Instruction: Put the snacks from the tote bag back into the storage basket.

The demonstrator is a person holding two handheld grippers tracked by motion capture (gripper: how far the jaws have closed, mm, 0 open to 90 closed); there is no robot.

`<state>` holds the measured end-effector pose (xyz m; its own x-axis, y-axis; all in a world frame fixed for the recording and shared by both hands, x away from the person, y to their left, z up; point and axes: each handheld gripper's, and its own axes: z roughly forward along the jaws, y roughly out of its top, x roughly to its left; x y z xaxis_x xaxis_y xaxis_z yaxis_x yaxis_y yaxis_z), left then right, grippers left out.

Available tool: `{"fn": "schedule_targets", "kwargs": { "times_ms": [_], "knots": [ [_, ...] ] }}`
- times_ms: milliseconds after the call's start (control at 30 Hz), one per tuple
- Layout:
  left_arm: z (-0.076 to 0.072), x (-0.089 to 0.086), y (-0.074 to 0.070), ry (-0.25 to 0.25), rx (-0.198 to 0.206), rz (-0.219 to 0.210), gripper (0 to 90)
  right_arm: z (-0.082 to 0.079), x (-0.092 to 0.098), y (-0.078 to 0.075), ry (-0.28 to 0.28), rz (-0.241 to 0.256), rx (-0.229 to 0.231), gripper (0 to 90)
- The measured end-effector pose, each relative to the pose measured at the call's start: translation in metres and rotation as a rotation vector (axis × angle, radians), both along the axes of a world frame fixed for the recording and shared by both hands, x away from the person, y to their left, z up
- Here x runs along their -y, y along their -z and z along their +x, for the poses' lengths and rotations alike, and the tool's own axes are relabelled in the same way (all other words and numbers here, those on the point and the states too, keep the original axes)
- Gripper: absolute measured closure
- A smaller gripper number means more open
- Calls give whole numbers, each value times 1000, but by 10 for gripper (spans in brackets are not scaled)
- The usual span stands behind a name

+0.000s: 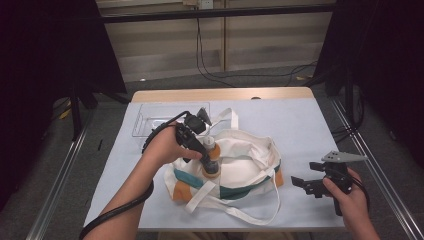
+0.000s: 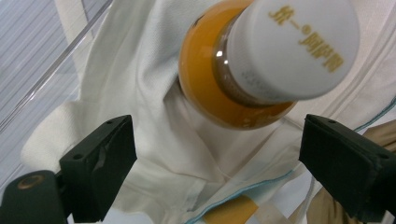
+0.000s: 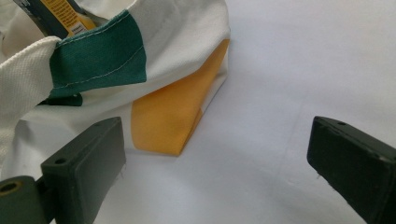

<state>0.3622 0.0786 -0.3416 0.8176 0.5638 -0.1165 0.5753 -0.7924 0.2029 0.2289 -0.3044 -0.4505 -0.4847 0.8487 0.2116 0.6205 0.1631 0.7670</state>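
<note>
Here the left tool point(image 1: 204, 145) is seen over the bag point(image 1: 240, 165), its jaws spread wide and gripping nothing. In the left gripper view the bottle point(image 2: 261, 60) stands just ahead of the tool and between the lines of its two jaws, but clear of both; its white cap faces the camera and its orange body drops into the white cloth of the bag. In the high view the bottle point(image 1: 211, 156) is seen upright at the bag's near-left part, directly under the left tool.

Progress, as judged: the bottle appears set down in or on the bag and let go, so the placing step looks done or nearly so. Whether it sits fully inside the mouth or on folded cloth cannot be told. A clear tray point(image 1: 150, 120) lies beyond the left tool; nothing can be made out in it.

The right tool point(image 1: 307, 186) is held low over the surface point(image 1: 310, 130), jaws spread, nothing between them; the bag's green band and yellow corner point(image 3: 177, 116) lie ahead and to its left, untouched.

Writing: gold Chinese characters are printed on the cap; the first read "统一", the rest are blurred. A yellow label point(image 3: 65, 14) with small print shows inside the bag, unreadable.
</note>
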Motion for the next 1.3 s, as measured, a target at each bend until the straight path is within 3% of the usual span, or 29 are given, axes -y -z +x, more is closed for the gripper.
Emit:
{"fn": "schedule_targets", "kwargs": {
  "times_ms": [333,667,967,1300],
  "knots": [
    [4,10,6,27,-8,9,107,0,0,0,-3,2,-10,39],
    [8,18,12,6,-15,6,132,1,-1,0,-10,1,-11,39],
    [11,23,16,26,-23,9,158,1,1,1,-7,6,-14,39],
    [8,27,15,45,-26,-11,267,1,1,1,-12,7,-11,39]
  ]
}}
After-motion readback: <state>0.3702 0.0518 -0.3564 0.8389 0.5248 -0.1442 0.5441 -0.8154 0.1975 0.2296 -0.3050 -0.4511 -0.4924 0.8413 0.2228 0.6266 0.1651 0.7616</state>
